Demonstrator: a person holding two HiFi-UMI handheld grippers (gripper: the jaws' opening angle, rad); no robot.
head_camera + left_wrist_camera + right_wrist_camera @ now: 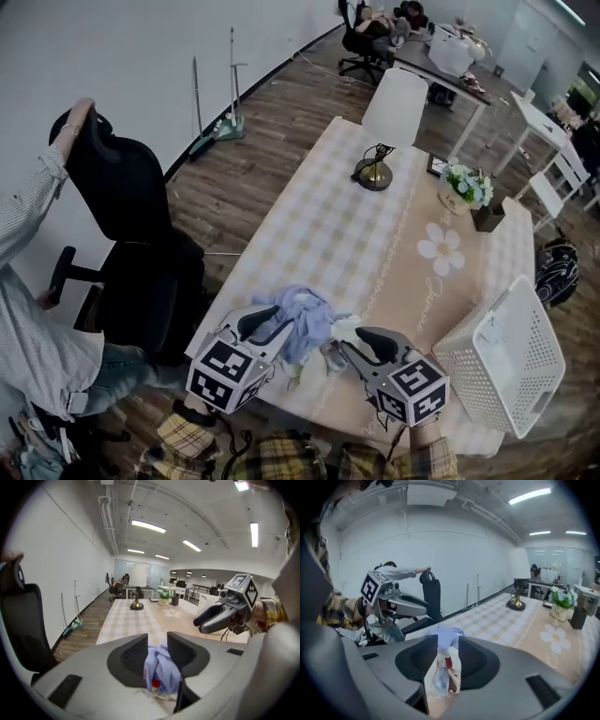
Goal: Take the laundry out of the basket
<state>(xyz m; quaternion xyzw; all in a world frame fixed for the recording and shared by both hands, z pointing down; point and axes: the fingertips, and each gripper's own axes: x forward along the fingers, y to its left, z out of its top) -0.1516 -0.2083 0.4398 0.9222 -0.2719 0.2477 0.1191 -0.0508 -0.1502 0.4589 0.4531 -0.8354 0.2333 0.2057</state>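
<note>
A small heap of laundry lies on the table near its front edge: a crumpled light-blue cloth and a white piece with red print beside it. My left gripper hovers at the heap's left side, jaws apart, and the blue cloth shows through the gap below them. My right gripper hangs at the heap's right side, also open, above the white piece. The white perforated basket lies tipped at the table's front right corner.
The checked tablecloth carries a brass lamp, a flower pot and a dark box at the far end. A black office chair and a person in a striped shirt stand left of the table.
</note>
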